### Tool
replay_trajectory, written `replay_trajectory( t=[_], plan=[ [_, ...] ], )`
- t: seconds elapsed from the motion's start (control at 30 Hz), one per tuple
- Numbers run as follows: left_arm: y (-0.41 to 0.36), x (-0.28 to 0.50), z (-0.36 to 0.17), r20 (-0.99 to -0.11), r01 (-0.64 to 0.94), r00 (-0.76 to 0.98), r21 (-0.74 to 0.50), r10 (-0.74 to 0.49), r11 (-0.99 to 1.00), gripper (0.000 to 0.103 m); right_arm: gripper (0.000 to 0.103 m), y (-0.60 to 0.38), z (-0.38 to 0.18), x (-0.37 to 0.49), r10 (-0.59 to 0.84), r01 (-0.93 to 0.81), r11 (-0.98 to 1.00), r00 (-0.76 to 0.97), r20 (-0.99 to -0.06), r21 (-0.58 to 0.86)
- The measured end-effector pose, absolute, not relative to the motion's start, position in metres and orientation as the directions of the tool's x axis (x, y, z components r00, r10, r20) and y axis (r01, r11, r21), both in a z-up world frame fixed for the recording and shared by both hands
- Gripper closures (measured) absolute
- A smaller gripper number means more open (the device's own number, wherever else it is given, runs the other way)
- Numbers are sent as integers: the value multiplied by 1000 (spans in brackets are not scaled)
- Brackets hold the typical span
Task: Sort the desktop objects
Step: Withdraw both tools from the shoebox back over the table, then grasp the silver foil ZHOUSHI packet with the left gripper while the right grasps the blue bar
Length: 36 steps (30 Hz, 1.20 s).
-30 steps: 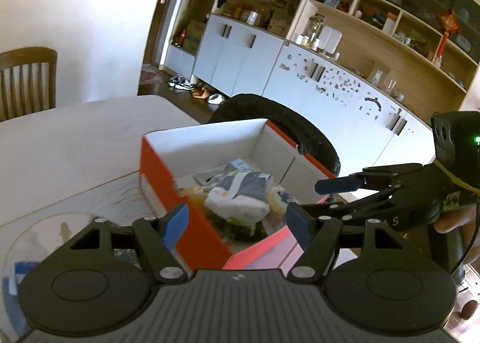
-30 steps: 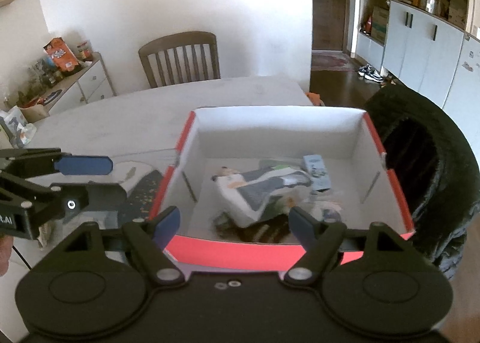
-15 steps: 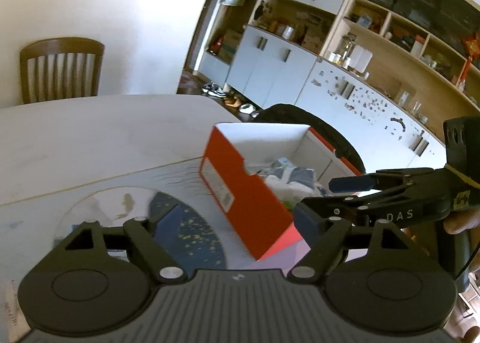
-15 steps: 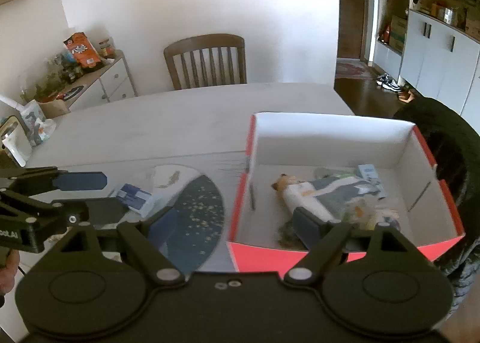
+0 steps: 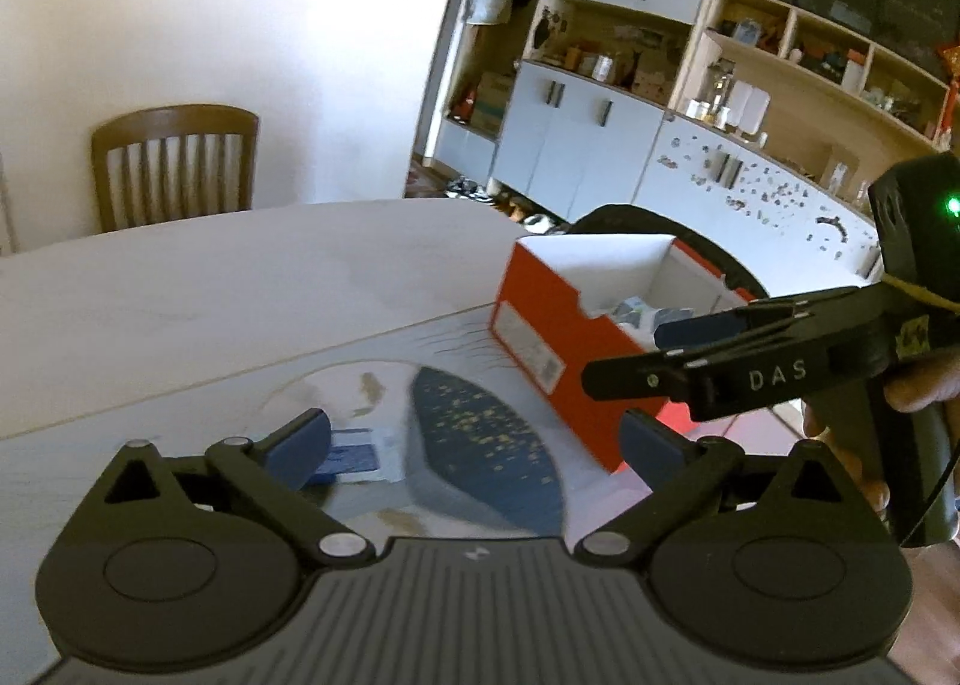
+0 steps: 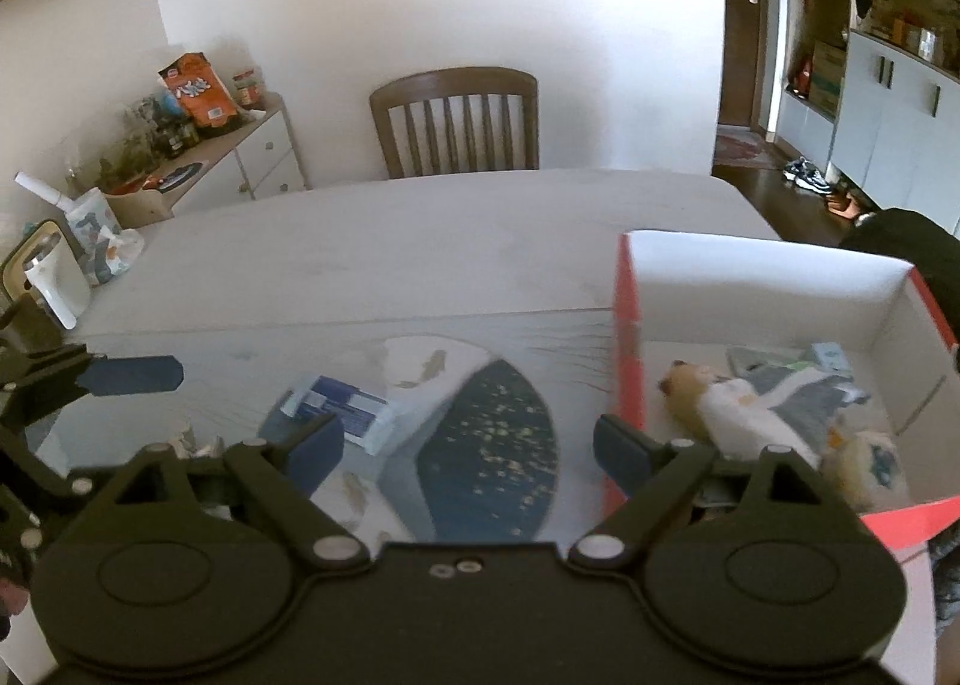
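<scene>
Left gripper (image 5: 474, 442): matte black linkage arms, blue pads (image 5: 300, 448), silver pivot screws, ribbed grey housing.
Right gripper (image 6: 468, 448): same black build; white "DAS" lettering, green light, yellow tag, black cable.

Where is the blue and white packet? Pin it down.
The blue and white packet lies flat on the table mat, left of the red box, just ahead of the right gripper's left finger.

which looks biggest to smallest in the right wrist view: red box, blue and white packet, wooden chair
1. red box
2. wooden chair, though it stands farther off, so it likely only looks smaller
3. blue and white packet
</scene>
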<state>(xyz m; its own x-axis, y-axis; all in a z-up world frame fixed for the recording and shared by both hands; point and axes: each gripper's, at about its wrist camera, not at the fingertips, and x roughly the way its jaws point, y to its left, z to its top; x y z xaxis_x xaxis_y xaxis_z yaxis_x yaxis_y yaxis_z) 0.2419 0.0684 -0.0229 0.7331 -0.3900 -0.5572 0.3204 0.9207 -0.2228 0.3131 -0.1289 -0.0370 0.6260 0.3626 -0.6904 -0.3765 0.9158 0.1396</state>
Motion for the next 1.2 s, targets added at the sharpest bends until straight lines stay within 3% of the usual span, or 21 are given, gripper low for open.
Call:
replay_trajectory(
  t=[0.67,1.2],
  plan=[
    [142,226,-65,-651,108,741,-129,-166,986,0,13,-52,-68,329,375,-477,876,580,-723,72],
    [156,234,-102,-729,40,675,-115,-112,993,0,14,-14,-113,364,368,-549,835,505,-781,39]
  ],
)
